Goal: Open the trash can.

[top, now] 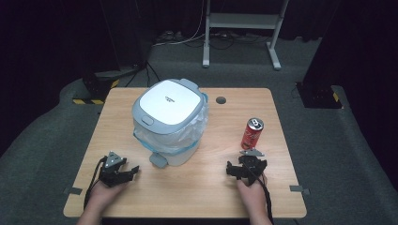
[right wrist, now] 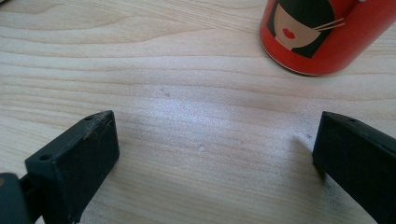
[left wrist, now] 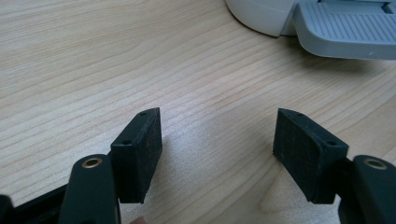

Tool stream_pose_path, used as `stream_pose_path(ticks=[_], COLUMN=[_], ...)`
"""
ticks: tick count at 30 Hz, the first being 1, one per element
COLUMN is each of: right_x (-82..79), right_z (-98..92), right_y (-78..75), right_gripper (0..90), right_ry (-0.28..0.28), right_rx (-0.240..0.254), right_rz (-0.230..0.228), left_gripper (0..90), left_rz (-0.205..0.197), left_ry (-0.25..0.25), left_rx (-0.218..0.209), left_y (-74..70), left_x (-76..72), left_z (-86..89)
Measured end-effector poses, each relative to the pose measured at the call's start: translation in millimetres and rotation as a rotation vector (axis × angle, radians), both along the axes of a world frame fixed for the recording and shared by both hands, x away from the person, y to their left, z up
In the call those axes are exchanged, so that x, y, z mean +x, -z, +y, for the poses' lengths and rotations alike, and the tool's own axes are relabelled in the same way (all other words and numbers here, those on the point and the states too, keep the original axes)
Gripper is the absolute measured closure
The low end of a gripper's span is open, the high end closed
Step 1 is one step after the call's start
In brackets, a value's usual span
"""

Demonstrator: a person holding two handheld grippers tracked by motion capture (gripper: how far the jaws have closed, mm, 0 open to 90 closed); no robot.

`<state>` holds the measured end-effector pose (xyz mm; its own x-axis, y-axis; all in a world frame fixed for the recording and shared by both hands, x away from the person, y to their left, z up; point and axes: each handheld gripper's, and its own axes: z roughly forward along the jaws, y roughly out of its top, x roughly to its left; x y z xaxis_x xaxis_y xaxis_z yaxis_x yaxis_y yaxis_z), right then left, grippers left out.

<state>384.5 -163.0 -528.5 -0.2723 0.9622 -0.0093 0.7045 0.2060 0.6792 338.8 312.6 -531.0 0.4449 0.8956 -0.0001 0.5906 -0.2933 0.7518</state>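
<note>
The can (top: 252, 134) stands upright right of centre in the high view, just above the right gripper (top: 246, 169), whose jaws gape empty. The left gripper (top: 117, 172), lower left, gapes too, near the bin (top: 170, 123).

Wooden table (top: 197, 187), grey carpet (top: 338, 154), metal stand (top: 241, 21).
</note>
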Motion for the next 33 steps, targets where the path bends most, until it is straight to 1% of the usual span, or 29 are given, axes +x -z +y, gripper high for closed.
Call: stream_pose_path(ticks=[12, 18, 22, 24, 26, 27, 28, 29, 30, 31, 32, 33], right_x=[0.1, 0.6, 0.7, 1.0, 1.0, 1.0, 1.0, 1.1, 0.9, 0.9, 0.7, 0.7], right_z=[0.2, 0.0, 1.3, 1.4, 1.3, 1.4, 1.4, 1.3, 1.5, 1.5, 1.8, 1.7], right_y=[0.1, 0.1, 0.1, 0.1, -0.1, -0.1, -0.1, 0.0, -0.1, -0.1, -0.2, -0.1], right_gripper=[0.0, 0.0, 0.2, 0.6, 1.5, 1.5, 1.5, 1.5, 1.5, 1.5, 2.4, 2.6], right_ry=[-0.001, -0.019, -0.038, -0.039, -0.034, -0.032, -0.032, -0.034, -0.032, -0.032, -0.038, -0.043], right_rx=[-0.001, -0.005, -0.001, -0.001, 0.0, 0.0, 0.0, -0.002, 0.0, 0.0, -0.006, -0.009], right_rz=[-0.002, -0.004, -0.001, -0.002, -0.004, -0.005, -0.005, -0.007, -0.005, -0.005, -0.009, -0.013], left_gripper=[32.8, 34.0, 36.9, 37.7, 40.2, 43.0, 43.0, 49.4, 54.0, 54.0, 61.1, 64.3], left_rz=[-0.001, 0.001, -0.004, -0.004, -0.005, -0.005, -0.007, -0.016, -0.016, -0.02, -0.03, -0.03], left_ry=[-0.001, -0.007, -0.011, -0.013, -0.013, -0.012, -0.011, -0.024, -0.024, -0.035, -0.051, -0.051], left_rx=[-0.002, -0.001, 0.0, -0.001, -0.002, -0.002, -0.002, 0.009, 0.009, 0.018, 0.033, 0.033], left_y=[0.1, -0.3, -0.4, -0.5, -0.6, -0.8, -0.9, -1.5, -1.5, -1.9, -2.2, -2.2], left_x=[0.3, 0.3, 0.3, 0.4, 0.4, 0.3, 0.1, -0.3, -0.3, -0.8, -1.4, -1.4], left_z=[0.2, 0.2, 0.4, 0.3, 0.3, 0.3, 0.3, 0.1, 0.1, -0.5, -1.7, -1.7])
